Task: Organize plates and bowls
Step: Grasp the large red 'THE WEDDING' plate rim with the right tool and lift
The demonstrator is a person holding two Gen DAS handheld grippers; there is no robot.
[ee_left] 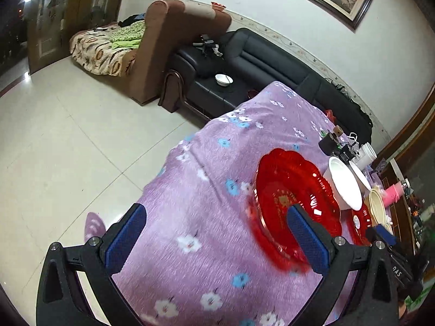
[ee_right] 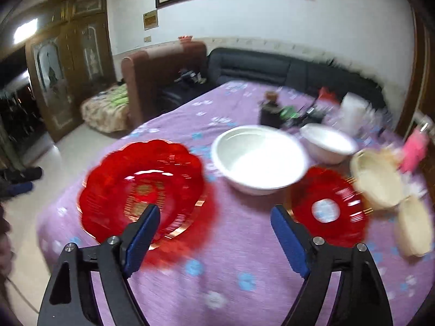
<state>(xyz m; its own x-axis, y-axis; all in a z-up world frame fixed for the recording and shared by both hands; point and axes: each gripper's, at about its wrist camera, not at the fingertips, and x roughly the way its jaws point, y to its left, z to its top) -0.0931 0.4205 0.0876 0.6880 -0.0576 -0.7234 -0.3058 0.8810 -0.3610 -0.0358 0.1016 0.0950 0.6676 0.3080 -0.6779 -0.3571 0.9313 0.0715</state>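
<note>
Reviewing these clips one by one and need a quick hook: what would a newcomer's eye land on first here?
The large scalloped red plate on the purple floral tablecloth grabs attention first, at the table's left side. To its right sits a big white bowl, with a smaller red plate in front of that and cream bowls at the right edge. Both claws hover open and empty in the foreground: left claw, right claw.

The left gripper (ee_left: 214, 218) hangs with its jaws wide apart and nothing between them, above a purple flowered tablecloth (ee_left: 212, 168). Its right blue pad overlaps the near rim of a large red scalloped plate (ee_left: 293, 187). Beyond that plate to the right stand two white bowls (ee_left: 345, 184), then a smaller red plate (ee_left: 360, 224) and cream bowls (ee_left: 376, 203).
</note>
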